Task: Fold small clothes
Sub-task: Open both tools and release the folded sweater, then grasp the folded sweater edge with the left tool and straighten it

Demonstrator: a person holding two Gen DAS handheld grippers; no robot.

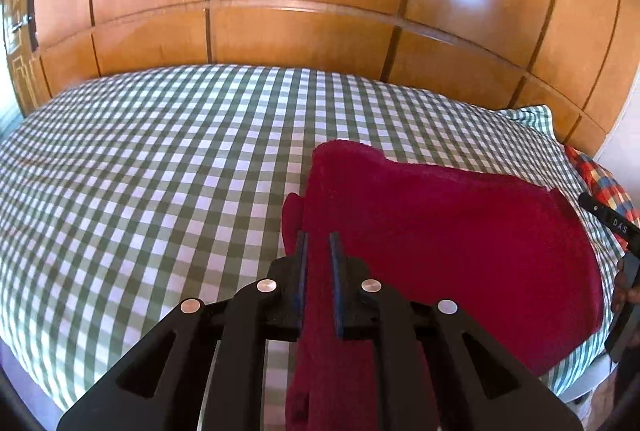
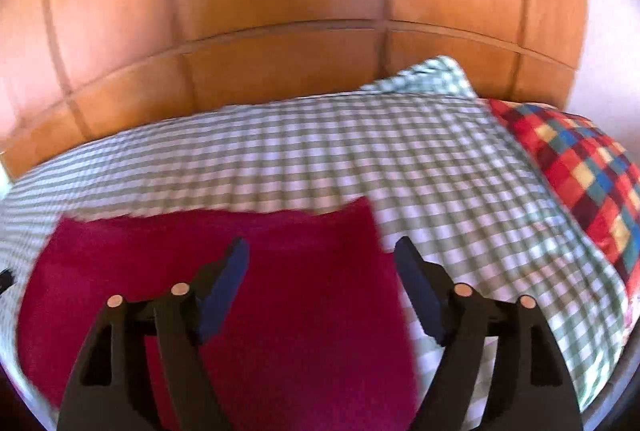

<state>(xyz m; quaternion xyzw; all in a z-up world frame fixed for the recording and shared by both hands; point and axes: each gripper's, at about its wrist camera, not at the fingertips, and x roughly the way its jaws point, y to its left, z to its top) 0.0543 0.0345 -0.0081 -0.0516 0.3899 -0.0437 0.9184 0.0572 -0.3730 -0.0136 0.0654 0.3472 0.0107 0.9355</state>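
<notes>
1. Nearest us, our left gripper [image 1: 318, 243] pinches a fold of the red cloth [image 1: 440, 231], which runs down between its narrowed fingers.
2. Our right gripper [image 2: 320, 251] hangs spread over the cloth's right edge, holding nothing.
3. The cloth [image 2: 200, 271] lies on the bed [image 1: 140, 171], near its right side; its upper edge is ragged.
4. We judge it soft, light and fuzzy: it will drape and sag, not slip. Best held at corners or hems, both layers together.
5. Beyond lie a pillow [image 2: 580, 171] and a wooden wardrobe [image 1: 280, 31].
</notes>
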